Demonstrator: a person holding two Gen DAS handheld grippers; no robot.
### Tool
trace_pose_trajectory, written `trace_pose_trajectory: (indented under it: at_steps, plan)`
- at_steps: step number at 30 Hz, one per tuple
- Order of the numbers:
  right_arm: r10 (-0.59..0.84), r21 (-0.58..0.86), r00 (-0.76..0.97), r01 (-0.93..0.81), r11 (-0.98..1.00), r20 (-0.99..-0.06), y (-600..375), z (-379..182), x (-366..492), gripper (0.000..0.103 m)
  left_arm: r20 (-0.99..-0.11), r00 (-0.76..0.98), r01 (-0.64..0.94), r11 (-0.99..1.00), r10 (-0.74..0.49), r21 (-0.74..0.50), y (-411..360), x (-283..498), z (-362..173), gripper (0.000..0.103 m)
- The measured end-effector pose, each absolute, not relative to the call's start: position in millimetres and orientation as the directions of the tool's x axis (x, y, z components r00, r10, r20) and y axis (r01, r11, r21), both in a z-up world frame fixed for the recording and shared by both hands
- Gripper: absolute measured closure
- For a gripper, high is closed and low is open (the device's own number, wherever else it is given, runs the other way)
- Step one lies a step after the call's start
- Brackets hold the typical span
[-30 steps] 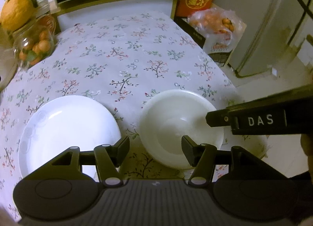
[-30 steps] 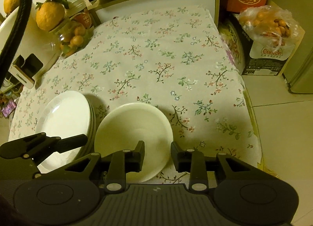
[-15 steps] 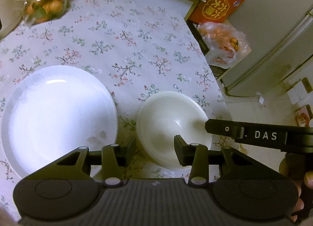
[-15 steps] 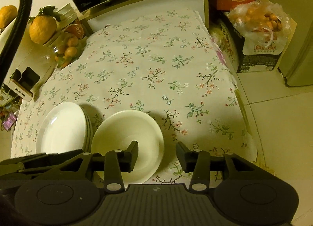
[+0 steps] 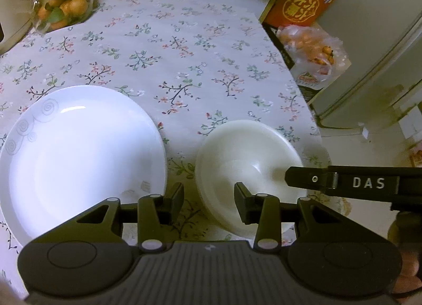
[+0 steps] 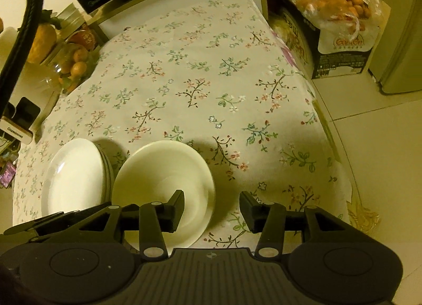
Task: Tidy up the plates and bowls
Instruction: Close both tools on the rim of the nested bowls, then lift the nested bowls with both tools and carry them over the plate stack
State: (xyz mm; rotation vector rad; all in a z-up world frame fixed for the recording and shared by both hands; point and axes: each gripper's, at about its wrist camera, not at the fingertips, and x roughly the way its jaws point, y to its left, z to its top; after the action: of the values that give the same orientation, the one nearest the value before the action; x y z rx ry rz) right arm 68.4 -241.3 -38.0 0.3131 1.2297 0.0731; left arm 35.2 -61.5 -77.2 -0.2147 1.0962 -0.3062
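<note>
Two open grippers above a plate and a bowl on a floral tablecloth (image 5: 184,54).

The left gripper (image 5: 208,199) hangs with jaws wide, empty, between the round white ceramic plate (image 5: 79,152) and the cream-white bowl (image 5: 245,162), which sit side by side near the table's front edge. The right gripper (image 6: 211,208), also wide and empty, straddles the bowl's right rim.

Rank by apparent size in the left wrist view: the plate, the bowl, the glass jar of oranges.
1. plate, clearly largest.
2. bowl.
3. glass jar of oranges, smallest, but it stands farther away, so its true size is unsure.
</note>
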Motion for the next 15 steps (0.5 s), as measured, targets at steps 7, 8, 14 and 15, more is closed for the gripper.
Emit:
trace_pose_trajectory:
  at_steps: [7,8,14,15]
  plan:
    - [0.218,0.269,0.333,0.115,0.956,-0.917,-236,-43,69,0.055,-0.834,0.451,0.169,0.948,-0.318,-0.270,-70,37,-80,0.066]
    - [0.216,0.267,0.332,0.115,0.957,-0.918,-236,-44,69,0.055,-0.834,0.454,0.172,0.949,-0.314,-0.263,-71,37,-81,0.068]
    - [0.231,0.271,0.297,0.103,0.957,-0.927,-232,-56,73,0.086,-0.845,0.453,0.186,0.957,-0.283,-0.221,-77,38,-87,0.085]
    - [0.230,0.269,0.293,0.098,0.958,-0.928,-230,-58,73,0.087,-0.846,0.457,0.187,0.960,-0.274,-0.209,-78,38,-87,0.087]
